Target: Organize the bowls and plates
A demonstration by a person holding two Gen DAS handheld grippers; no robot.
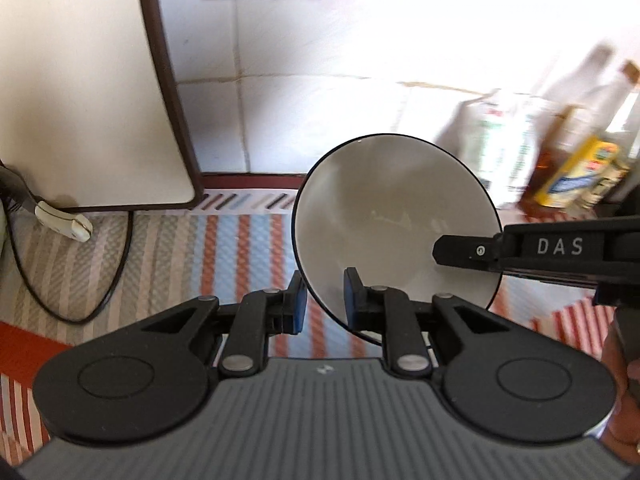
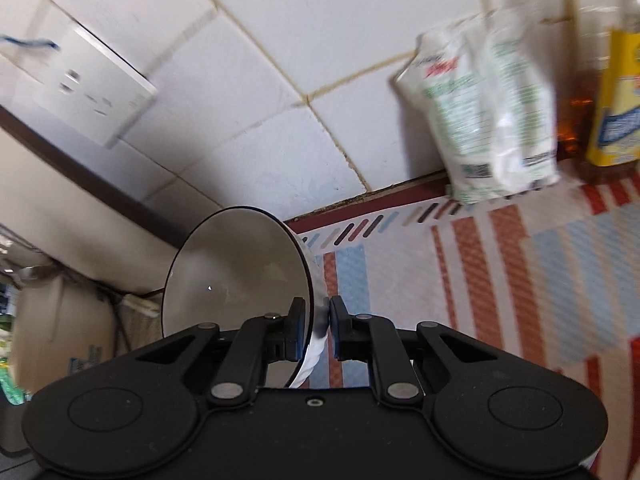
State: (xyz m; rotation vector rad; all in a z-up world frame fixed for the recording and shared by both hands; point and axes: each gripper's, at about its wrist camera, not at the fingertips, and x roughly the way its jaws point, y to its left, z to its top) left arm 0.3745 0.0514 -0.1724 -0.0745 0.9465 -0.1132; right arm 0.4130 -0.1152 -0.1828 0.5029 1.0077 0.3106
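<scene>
Left wrist view: left tool (image 1: 325,302) at lower centre, blue-padded fingers (image 1: 298,300) spread apart and released, the rim of a round grey bowl with a thin black edge (image 1: 394,216) sitting in the gap between them without visible contact on the left pad. Bowl tipped up on its side, mouth facing the camera, filling the centre right of the frame, held off the striped red, blue and white mat on the desk (image 1: 240,248). Right tool (image 1: 460,250) entering from the right edge, marked "DAS", its tip over the bowl's right inner wall. Cream appliance with a dark brown edge (image 1: 88,92) at upper left, a black cable (image 1: 72,304) curling below it. Blurred white and green plastic packet (image 1: 504,148) and a yellow-labelled bottle (image 1: 580,176) at the right, against the white tiled wall (image 1: 304,112).

Right wrist view: right tool (image 2: 318,330) at lower centre, clenched on the bowl (image 2: 236,280), one finger inside the rim and one outside against the white ribbed outer wall. Bowl on edge at centre left, above the mat (image 2: 500,280). White wall socket (image 2: 88,88) at upper left, packet (image 2: 492,120) and bottle (image 2: 618,100) at upper right along the wall (image 2: 280,80).
</scene>
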